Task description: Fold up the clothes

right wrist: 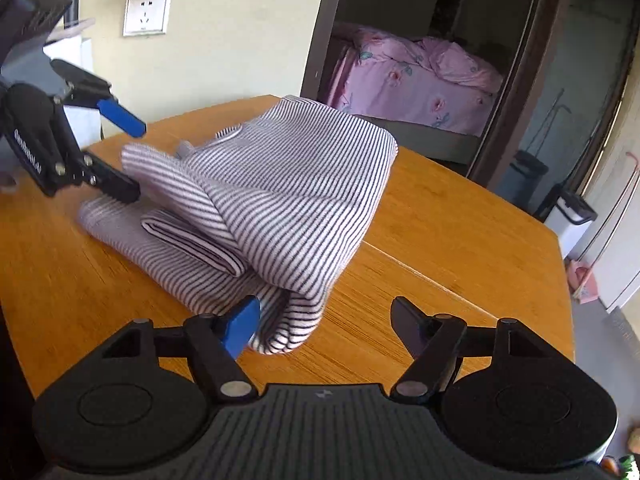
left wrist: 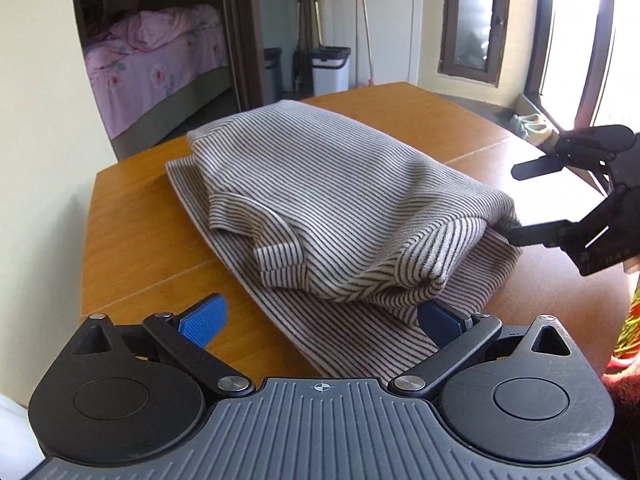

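On the wooden counter (left wrist: 128,248) the striped shirt (left wrist: 320,200) lies half-folded, its top layer humped over the flat bottom layer rather than pressed flat. My left jaws (left wrist: 320,316) stand wide with nothing pinched, one blue pad over bare wood and the other tucked just at the near fold of the cloth. My right jaws (right wrist: 324,320) also stand apart; the left pad touches the rolled corner of the shirt, the other hangs over bare counter, so nothing is gripped there either. I judge the main risk to be the loose bulge: if either pad snags the striped knit while pulling away, the top layer may drag and the fold may open or skew. A folded sleeve (right wrist: 192,240) pokes out along one side and could slip free. Beyond the counter's far edge I see a doorway with a pink bed (left wrist: 160,56), a white bin (left wrist: 330,68) and brooms, all well apart and nothing blocking.
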### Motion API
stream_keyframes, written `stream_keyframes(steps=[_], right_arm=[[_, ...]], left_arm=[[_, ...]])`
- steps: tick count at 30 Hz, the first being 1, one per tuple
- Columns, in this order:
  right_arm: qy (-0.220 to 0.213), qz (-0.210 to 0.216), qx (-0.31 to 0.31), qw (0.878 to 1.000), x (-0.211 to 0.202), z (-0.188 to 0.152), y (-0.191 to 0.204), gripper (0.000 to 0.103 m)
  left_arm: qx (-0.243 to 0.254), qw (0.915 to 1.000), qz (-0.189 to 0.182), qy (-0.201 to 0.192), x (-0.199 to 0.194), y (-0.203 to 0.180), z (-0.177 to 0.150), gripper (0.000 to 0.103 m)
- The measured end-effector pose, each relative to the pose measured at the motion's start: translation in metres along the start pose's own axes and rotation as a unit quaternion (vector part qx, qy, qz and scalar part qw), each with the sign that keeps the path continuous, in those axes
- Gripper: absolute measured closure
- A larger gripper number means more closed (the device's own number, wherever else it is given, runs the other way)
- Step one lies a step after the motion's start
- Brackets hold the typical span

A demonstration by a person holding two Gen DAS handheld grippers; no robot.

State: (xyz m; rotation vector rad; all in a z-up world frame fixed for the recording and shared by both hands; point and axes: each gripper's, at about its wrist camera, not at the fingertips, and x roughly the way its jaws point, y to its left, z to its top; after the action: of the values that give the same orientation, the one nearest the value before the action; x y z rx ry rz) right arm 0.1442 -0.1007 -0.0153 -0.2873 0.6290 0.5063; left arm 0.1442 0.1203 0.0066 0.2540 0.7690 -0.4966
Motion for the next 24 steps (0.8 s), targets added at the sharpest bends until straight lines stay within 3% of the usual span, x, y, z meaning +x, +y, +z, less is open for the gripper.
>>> stream_keyframes(steps=[2,7,10,14,19,24], right_arm=[[-0.026,0.022,0.034,0.999,-0.008,0.01,-0.007,0.025],[-0.073,0.02,0.085,0.994,0.002,0.037,-0.02,0.026],[-0.054,0.041,0.093,0.993,0.026,0.039,-0.015,0.027],[0.011,0.043,0.007,0.999,0.05,0.02,0.018,0.027],[-0.011,0.037,-0.05,0.998,0.027,0.026,0.032,0.026],[-0.029,0.098,-0.132,0.986,0.014,0.019,0.063,0.022]], left_arm=[[0.008,0.9998,-0.02,0.005,-0.004,-0.002,-0.005,0.0],[-0.017,0.9981,-0.053,-0.027,-0.022,0.006,0.003,0.0],[-0.041,0.9978,-0.035,-0.037,-0.024,0.011,0.01,0.0],[-0.073,0.9971,0.008,-0.02,-0.013,0.024,0.011,0.0],[-0.094,0.995,0.031,0.003,0.005,0.036,0.008,0.0],[-0.09,0.9954,0.032,0.006,0.011,0.037,0.008,0.0]])
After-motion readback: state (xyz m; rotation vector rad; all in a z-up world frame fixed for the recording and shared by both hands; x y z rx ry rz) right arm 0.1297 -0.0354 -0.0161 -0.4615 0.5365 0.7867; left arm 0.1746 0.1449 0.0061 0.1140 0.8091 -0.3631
